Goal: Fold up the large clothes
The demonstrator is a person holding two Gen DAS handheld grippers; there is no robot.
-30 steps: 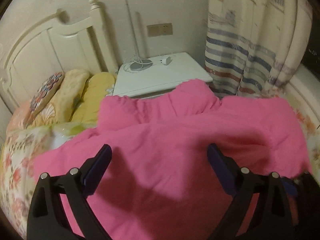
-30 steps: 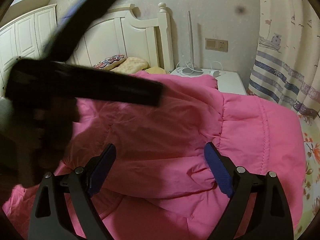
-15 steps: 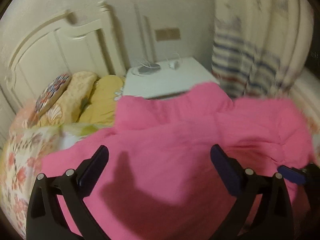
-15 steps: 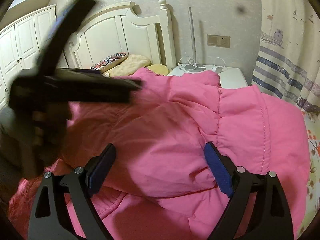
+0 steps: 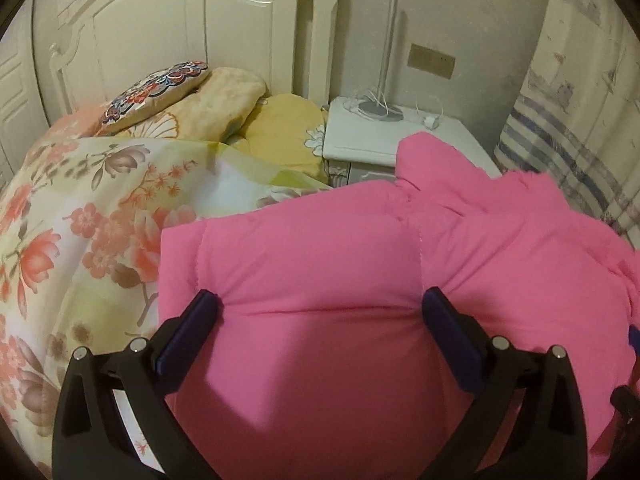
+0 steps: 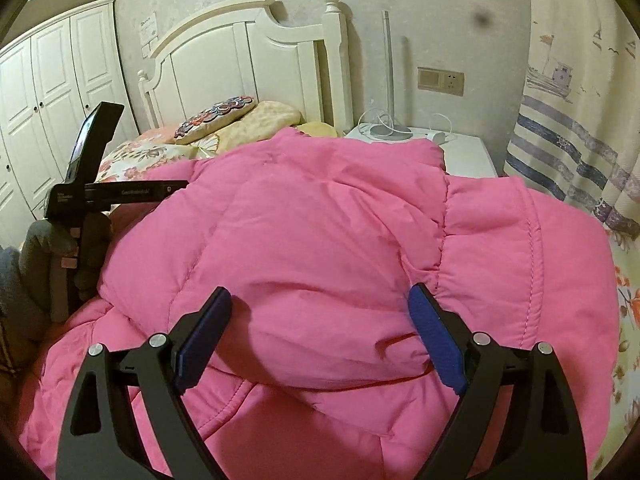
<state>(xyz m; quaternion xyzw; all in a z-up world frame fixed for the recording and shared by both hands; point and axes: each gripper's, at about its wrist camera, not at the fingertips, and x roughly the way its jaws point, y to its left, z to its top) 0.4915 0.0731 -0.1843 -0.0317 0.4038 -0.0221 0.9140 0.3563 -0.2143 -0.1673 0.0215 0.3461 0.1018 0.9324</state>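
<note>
altogether one pink quilted coat [image 6: 320, 232] on one bed [image 5: 80, 216], three pillows [image 5: 228, 100], both tongs [image 5: 320, 312] [image 6: 320, 312] wide open, gripping nothing

Pink coat [image 5: 320, 264] on a floral peach-and-green quilt [image 5: 80, 208]; blue-striped curtain [image 6: 572, 136], cream headboard [image 6: 240, 56].

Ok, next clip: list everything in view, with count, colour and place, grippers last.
Padded jacket: one, pink, spread on the bed.
Bedspread: one, floral, under the jacket.
Pillows: three or so, patterned and yellow, at the headboard.
Headboard: one, cream, against the wall.
Nightstand: one, white, beside the bed.
Lamp: one, white, on the nightstand.
Curtain: one, striped, far right.
Wardrobe: one, white, far left.
Left gripper: open, on the jacket.
Right gripper: open, on the jacket.
</note>
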